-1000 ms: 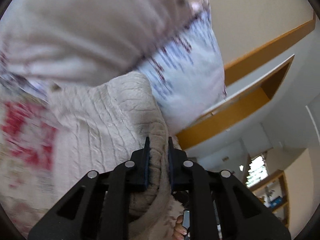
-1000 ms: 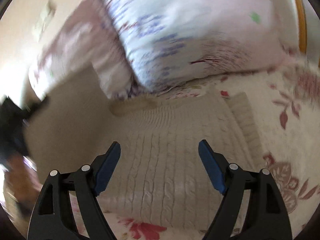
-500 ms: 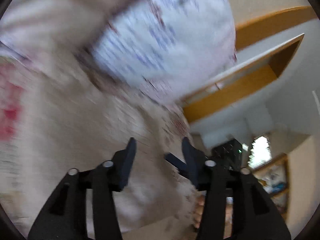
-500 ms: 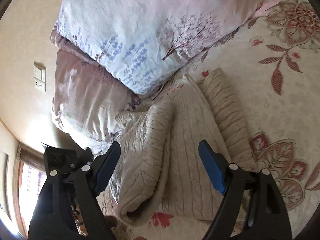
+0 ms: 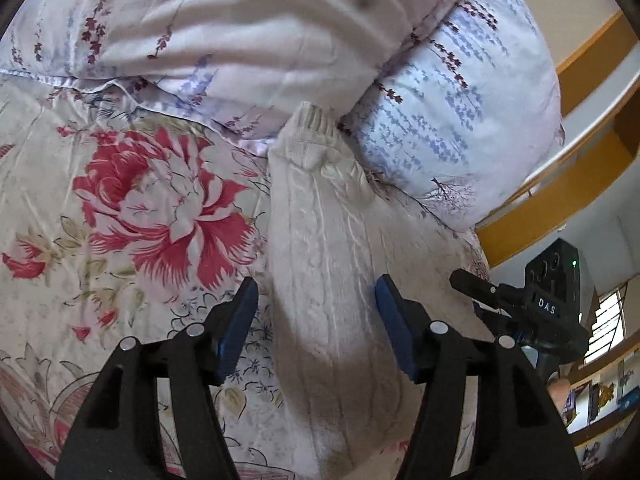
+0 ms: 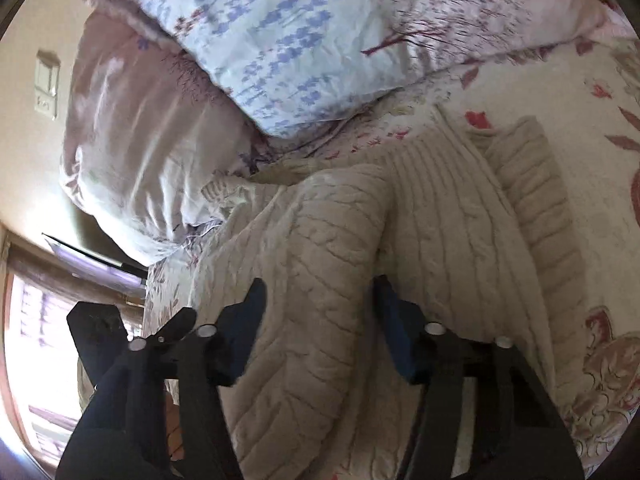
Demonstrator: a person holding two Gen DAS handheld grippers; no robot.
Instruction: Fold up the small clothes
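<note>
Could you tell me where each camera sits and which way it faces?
Left wrist: on the left hand-held gripper, looking along its open fingers at the sweater, bedspread and pillows; the right hand-held gripper shows at right.
Right wrist: on the right hand-held gripper, fingers open over the sweater's folded layer.
Shared: sweater, pillows, bedspread.

Daylight floods in from the window [image 6: 36, 344] left of the right jaws, blown out to white glare. The pillow [image 6: 320, 36] above is smeared by motion blur. The left view is sharper, the sweater [image 5: 320, 264] between its jaws lying in soft shadow. Fisheye bending curves both pictures' edges into dark corners.
</note>
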